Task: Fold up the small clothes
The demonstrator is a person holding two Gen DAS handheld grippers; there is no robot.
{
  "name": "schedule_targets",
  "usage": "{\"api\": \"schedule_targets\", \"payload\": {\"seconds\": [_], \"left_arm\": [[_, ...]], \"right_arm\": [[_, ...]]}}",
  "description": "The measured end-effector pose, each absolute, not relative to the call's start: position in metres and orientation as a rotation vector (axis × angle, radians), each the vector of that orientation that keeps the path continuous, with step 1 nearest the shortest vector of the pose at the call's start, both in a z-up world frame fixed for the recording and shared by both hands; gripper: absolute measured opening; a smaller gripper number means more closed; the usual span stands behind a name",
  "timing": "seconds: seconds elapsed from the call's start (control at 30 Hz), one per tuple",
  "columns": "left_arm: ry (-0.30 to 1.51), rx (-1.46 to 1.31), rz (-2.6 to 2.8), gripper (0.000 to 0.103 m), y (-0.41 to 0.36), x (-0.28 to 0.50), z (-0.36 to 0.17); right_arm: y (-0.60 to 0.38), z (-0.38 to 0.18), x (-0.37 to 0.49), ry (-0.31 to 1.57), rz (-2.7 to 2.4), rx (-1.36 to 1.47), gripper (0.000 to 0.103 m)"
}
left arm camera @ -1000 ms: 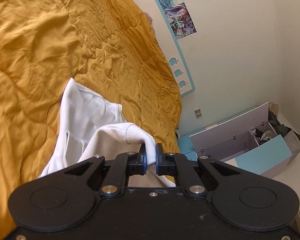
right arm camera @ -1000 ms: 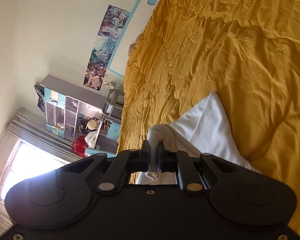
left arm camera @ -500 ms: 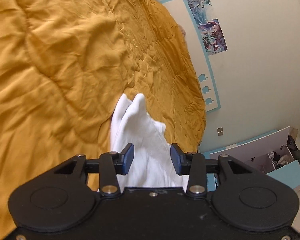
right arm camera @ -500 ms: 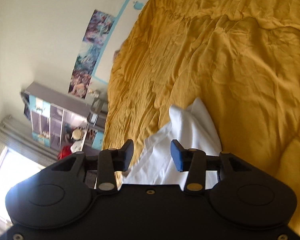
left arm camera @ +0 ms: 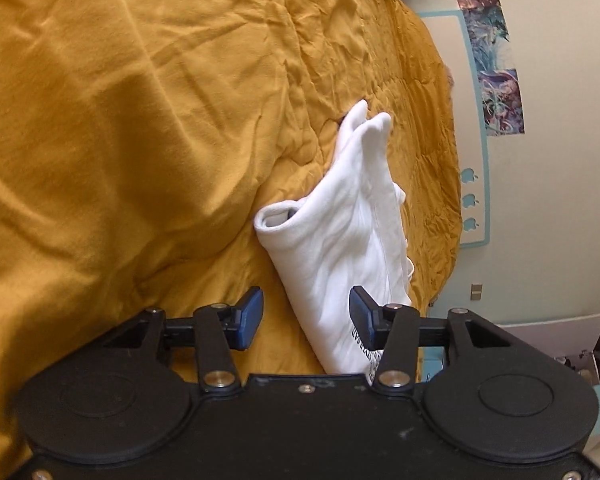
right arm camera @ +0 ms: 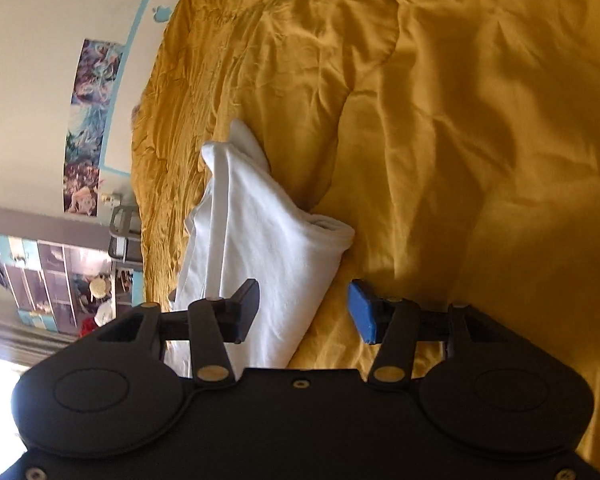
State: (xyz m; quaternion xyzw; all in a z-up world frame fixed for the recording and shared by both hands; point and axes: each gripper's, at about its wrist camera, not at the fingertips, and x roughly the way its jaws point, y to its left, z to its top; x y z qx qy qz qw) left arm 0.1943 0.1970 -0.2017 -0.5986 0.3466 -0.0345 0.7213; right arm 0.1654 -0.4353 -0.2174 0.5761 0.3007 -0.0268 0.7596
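White garment (left arm camera: 340,248) folded on the mustard quilt (left arm camera: 140,120).
Left gripper (left arm camera: 306,314) and right gripper (right arm camera: 304,310) just beside its near end, fingers just opened, spread, pinching nothing; dark print, possibly lettering, near the hem.

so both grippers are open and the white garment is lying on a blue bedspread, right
Not quite: the bedspread is mustard yellow, not blue, as the left wrist view shows. The rest holds: the left gripper and right gripper are open, and the white garment lies on it.
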Motion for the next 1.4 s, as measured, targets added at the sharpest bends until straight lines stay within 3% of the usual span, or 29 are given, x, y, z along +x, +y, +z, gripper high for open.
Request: {"api": "schedule_targets", "payload": {"seconds": [0.2, 0.3, 0.37, 0.4, 0.43, 0.47, 0.83, 0.97, 1.1, 1.17, 1.23, 1.27, 1.33, 1.4], "left_arm": [[0.755, -1.401, -0.029, 0.052, 0.19, 0.21, -0.212], [0.725, -1.424, -0.025, 0.049, 0.189, 0.222, -0.214], [0.699, -1.426, -0.037, 0.042, 0.188, 0.225, -0.214], [0.69, -1.421, -0.036, 0.028, 0.188, 0.227, -0.213], [0.689, -1.403, -0.036, 0.013, 0.187, 0.229, -0.21], [0.684, -1.385, -0.037, 0.008, 0.188, 0.231, -0.208], [0.574, -1.307, -0.208, 0.001, 0.195, 0.183, -0.144], [0.696, -1.267, -0.191, 0.001, 0.19, 0.147, -0.167], [0.76, -1.259, -0.134, 0.002, 0.191, 0.131, -0.201], [0.756, -1.236, -0.142, 0.005, 0.19, 0.131, -0.189], [0.743, -1.166, -0.121, 0.01, 0.19, 0.127, -0.172], [0.728, -1.102, -0.103, 0.019, 0.19, 0.125, -0.161], [0.689, -0.98, -0.051, 0.032, 0.187, 0.122, -0.14], [0.64, -0.892, -0.012, 0.033, 0.183, 0.122, -0.122]], "right_arm": [[-0.418, -0.222, 0.188, 0.63, -0.11, 1.282, 0.058], [-0.411, -0.218, 0.198, 0.631, -0.123, 1.258, 0.057], [-0.41, -0.215, 0.203, 0.647, -0.135, 1.222, 0.031], [-0.41, -0.214, 0.204, 0.649, -0.135, 1.208, 0.017], [-0.412, -0.213, 0.203, 0.645, -0.133, 1.203, 0.017], [-0.414, -0.212, 0.202, 0.636, -0.126, 1.215, 0.016], [-0.426, -0.152, 0.13, 0.492, 0.023, 1.193, 0.013], [-0.434, -0.181, 0.089, 0.573, -0.042, 1.202, 0.013], [-0.446, -0.227, 0.066, 0.609, -0.109, 1.277, 0.005], [-0.451, -0.227, 0.051, 0.575, -0.121, 1.324, 0.007], [-0.451, -0.211, 0.043, 0.569, -0.144, 1.255, 0.022], [-0.45, -0.2, 0.041, 0.56, -0.149, 1.184, 0.025], [-0.445, -0.176, 0.045, 0.534, -0.144, 1.02, 0.042], [-0.441, -0.157, 0.061, 0.508, -0.14, 0.856, 0.05]]}}
